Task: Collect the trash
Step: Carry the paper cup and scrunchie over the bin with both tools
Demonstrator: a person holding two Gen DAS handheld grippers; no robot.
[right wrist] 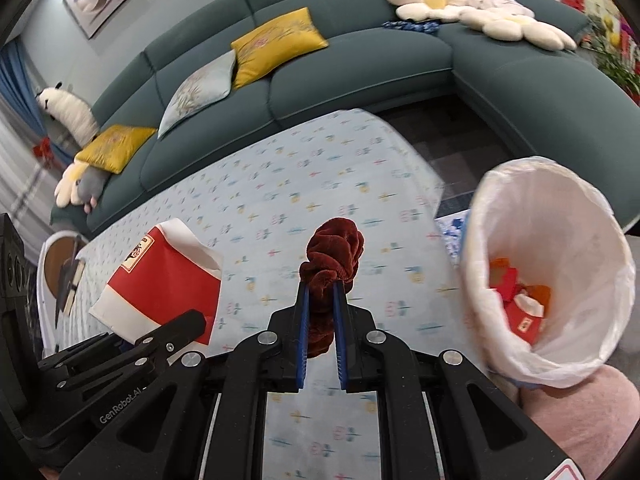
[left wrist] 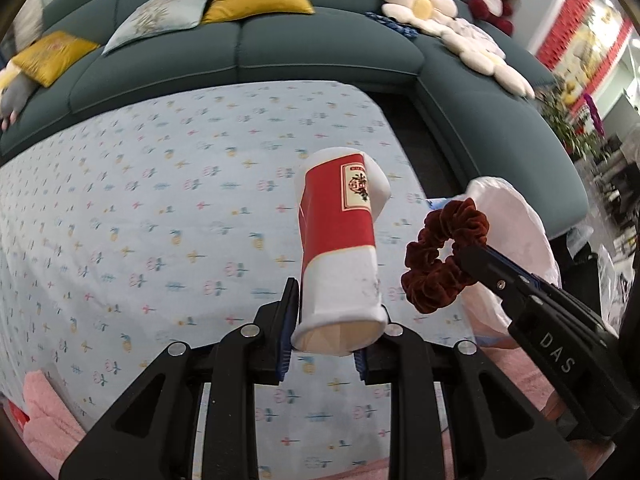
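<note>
From the left wrist view, the left tool (left wrist: 326, 320) was clamped on a crushed red-and-white paper cup (left wrist: 340, 248), its two fingers pressing the cup's white lower end from either side. The cup stood up and away from the tool, held in the air above the desk (left wrist: 140, 208) with its pale blue flower-print cloth. Just to the right, the right tool (left wrist: 472, 254) reached in from the lower right corner with a dark red velvet scrunchie (left wrist: 440, 252) pinched at its tip. Behind the scrunchie sat the white bag of a trash bin (left wrist: 516, 240). A dark green sofa (left wrist: 280, 52) curved round the far side of the desk.

From the right wrist view, the right tool (right wrist: 320, 292) was closed on the scrunchie (right wrist: 334, 248), the fabric bunched between the blue pads and spilling above them. The trash bin (right wrist: 560, 208) stood near on the right, its mouth tilted toward the camera (red and orange scraps lay in the bottom of the liner). On the left, the left tool (right wrist: 168, 338) held the cup (right wrist: 160, 284) over the desk (right wrist: 300, 184).
</note>
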